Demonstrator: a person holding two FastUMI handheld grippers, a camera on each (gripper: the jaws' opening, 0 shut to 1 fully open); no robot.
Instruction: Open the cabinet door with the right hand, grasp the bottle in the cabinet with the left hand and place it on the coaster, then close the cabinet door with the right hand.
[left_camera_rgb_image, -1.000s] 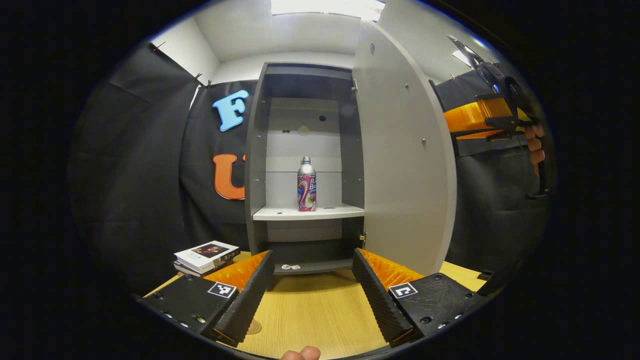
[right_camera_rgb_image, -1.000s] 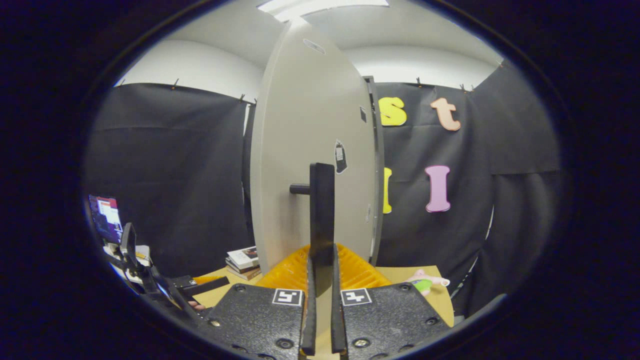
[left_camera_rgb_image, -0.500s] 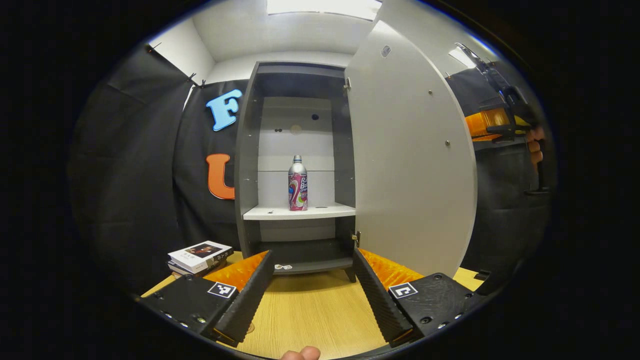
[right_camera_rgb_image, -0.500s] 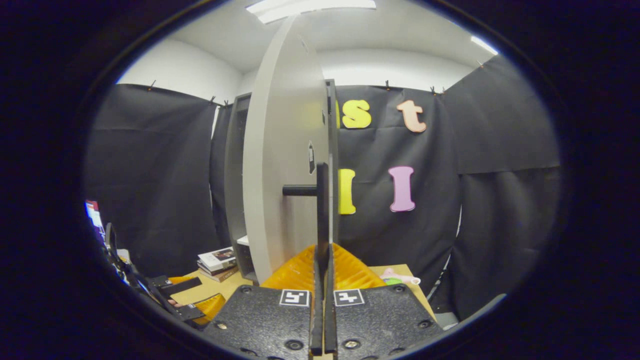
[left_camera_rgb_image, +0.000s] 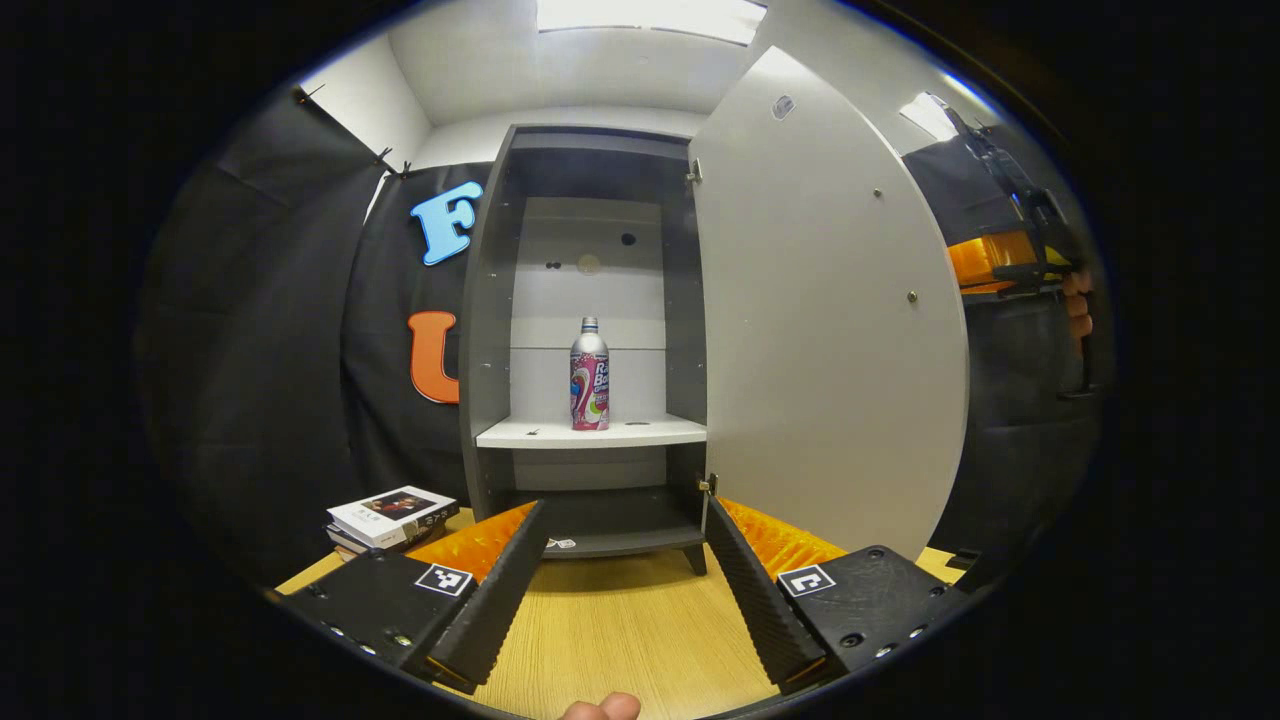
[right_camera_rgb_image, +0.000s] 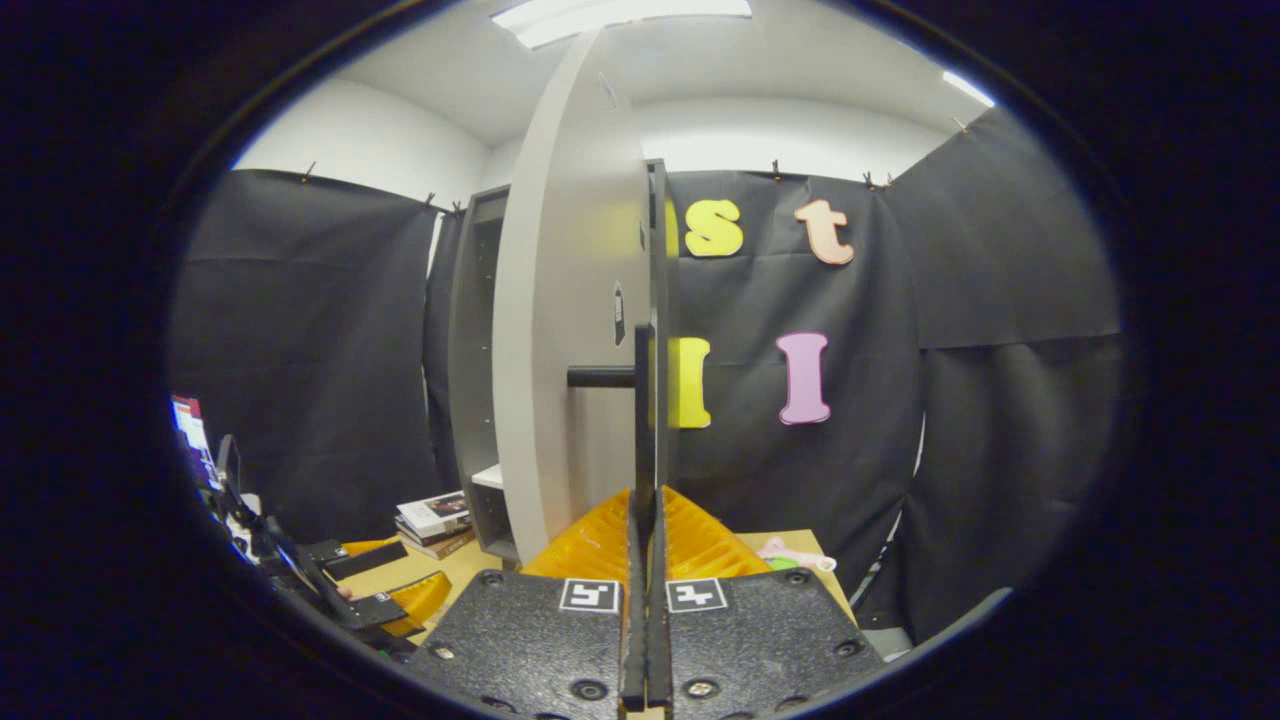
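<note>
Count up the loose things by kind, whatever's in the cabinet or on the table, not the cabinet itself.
Bottles: 1, the bottle standing on the cabinet shelf.
Books: 2 at least, in the stack of books on the table.
Soft toys: 1, the toy at the table's far edge.
Total: 4.

A cabinet (left_camera_rgb_image: 487, 330) stands at the back of the tabletop (left_camera_rgb_image: 620, 630), its door (left_camera_rgb_image: 820, 320) swung out to the right. A bottle (left_camera_rgb_image: 589, 375) stands upright on the middle shelf (left_camera_rgb_image: 590, 433) inside. Books (left_camera_rgb_image: 392, 512) are stacked on the tabletop left of the cabinet.
</note>
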